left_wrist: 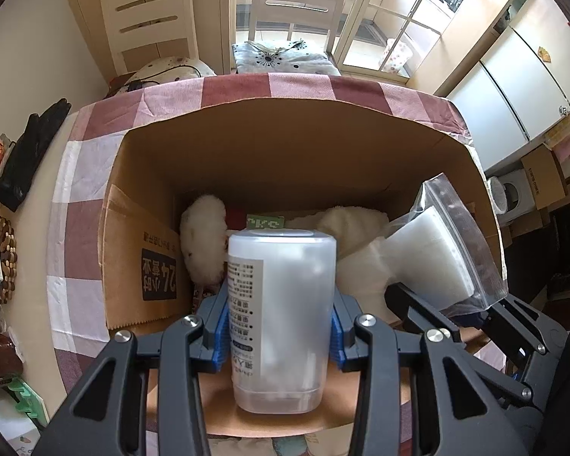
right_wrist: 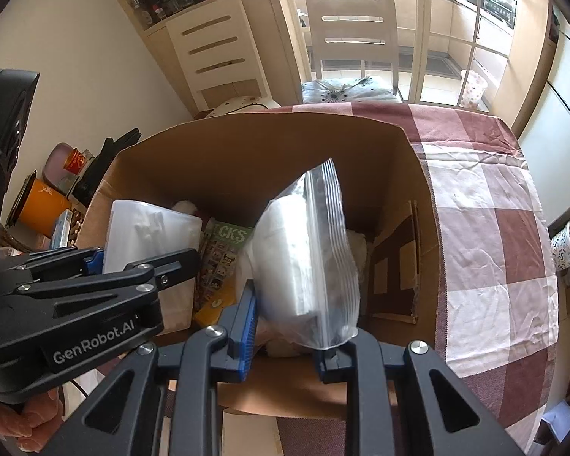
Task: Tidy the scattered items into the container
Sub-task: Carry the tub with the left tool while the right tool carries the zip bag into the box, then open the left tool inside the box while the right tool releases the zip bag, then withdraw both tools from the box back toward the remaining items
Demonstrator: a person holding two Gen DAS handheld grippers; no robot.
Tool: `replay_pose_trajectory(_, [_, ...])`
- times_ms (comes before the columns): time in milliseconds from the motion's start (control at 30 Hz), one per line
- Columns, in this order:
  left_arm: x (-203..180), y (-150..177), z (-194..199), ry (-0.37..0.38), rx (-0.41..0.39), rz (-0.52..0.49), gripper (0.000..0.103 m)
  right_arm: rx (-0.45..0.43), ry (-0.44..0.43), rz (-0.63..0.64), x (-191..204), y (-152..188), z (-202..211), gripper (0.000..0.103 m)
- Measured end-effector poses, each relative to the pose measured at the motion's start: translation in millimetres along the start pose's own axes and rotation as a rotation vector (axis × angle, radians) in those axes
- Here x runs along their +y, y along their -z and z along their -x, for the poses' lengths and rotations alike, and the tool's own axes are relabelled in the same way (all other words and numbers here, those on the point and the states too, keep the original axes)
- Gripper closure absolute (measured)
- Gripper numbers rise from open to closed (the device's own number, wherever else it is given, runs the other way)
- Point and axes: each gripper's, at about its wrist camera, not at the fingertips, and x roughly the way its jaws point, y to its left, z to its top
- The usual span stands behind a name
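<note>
A translucent white plastic bottle with a printed label (left_wrist: 281, 319) is clamped between the blue pads (left_wrist: 221, 336) of the left gripper (left_wrist: 279, 336), held over the open brown cardboard box (left_wrist: 285, 140); the box is set on a red-and-white checked tablecloth (left_wrist: 83, 190); inside it a fluffy white soft item (left_wrist: 203, 243), a green printed packet (left_wrist: 265, 222) and white cloth (left_wrist: 355, 224) are seen; at right, a clear zip bag holding a white block (left_wrist: 437, 254) is gripped by the black right gripper (left_wrist: 463, 313) over the box; black gloves (left_wrist: 30, 152) are laid at the far left.
</note>
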Motion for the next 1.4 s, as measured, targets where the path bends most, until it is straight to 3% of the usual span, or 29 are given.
replay_pose_trajectory(233, [0.5, 0.2, 3.8, -0.011, -0.006, -0.005, 0.061, 0.005, -0.009, 0.013, 0.1, 0.0, 1.1, 0.078])
replay_pose_trajectory(400, [-0.8, -2.2, 15.7, -0.034, -0.045, -0.021, 0.044, 0.006, -0.006, 0.028, 0.8, -1.6, 3.9, 0.076])
replay_pose_trajectory(467, [-1.7, -3.5, 21.1, -0.041, -0.061, -0.029, 0.042, 0.001, -0.008, 0.031, 0.6, -2.6, 6.9, 0.072])
replay_pose_trajectory(733, [0.2, -1.0, 30.9, -0.046, -0.075, -0.026, 0.041, -0.013, -0.024, 0.022, -9.2, -7.5, 17.6, 0.061])
replay_pose_trajectory(1400, [-0.5, 30.8, 103.9, -0.039, -0.188, -0.010, 0.037, -0.077, -0.069, 0.016, -23.6, 18.5, 89.0, 0.060])
